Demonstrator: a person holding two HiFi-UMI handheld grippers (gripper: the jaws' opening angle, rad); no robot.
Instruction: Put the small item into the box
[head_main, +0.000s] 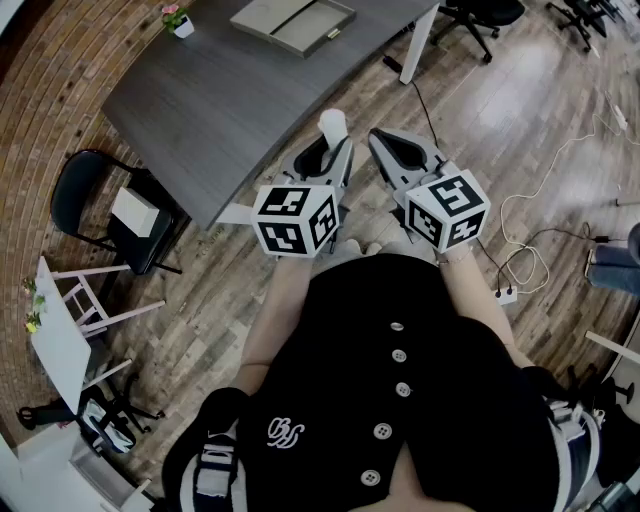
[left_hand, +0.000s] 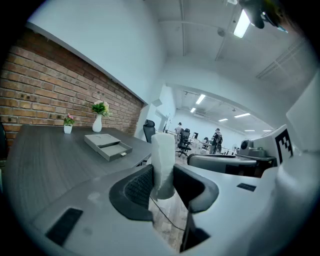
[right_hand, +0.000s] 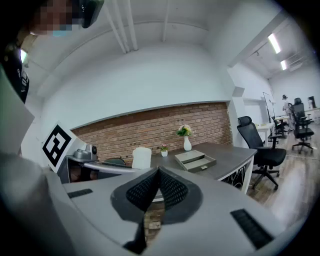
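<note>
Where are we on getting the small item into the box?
Pickup looks done: the left gripper is shut on the white cylinder. In hand: it is held in the air by the edge of the table. Left: reach the grey box at the table's far end and put the cylinder in. The right gripper is shut, empty.

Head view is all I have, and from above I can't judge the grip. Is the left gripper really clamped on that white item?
Observer: Yes. In the left gripper view, the left gripper has its jaws pressed on both sides of the white roll, which stands upright.
Operator: And the right one?
Observer: The right gripper has its jaws together, with nothing between them.
Operator: Anything near the box that I miss?
Observer: A white vase stands on the far side of the grey box.
</note>
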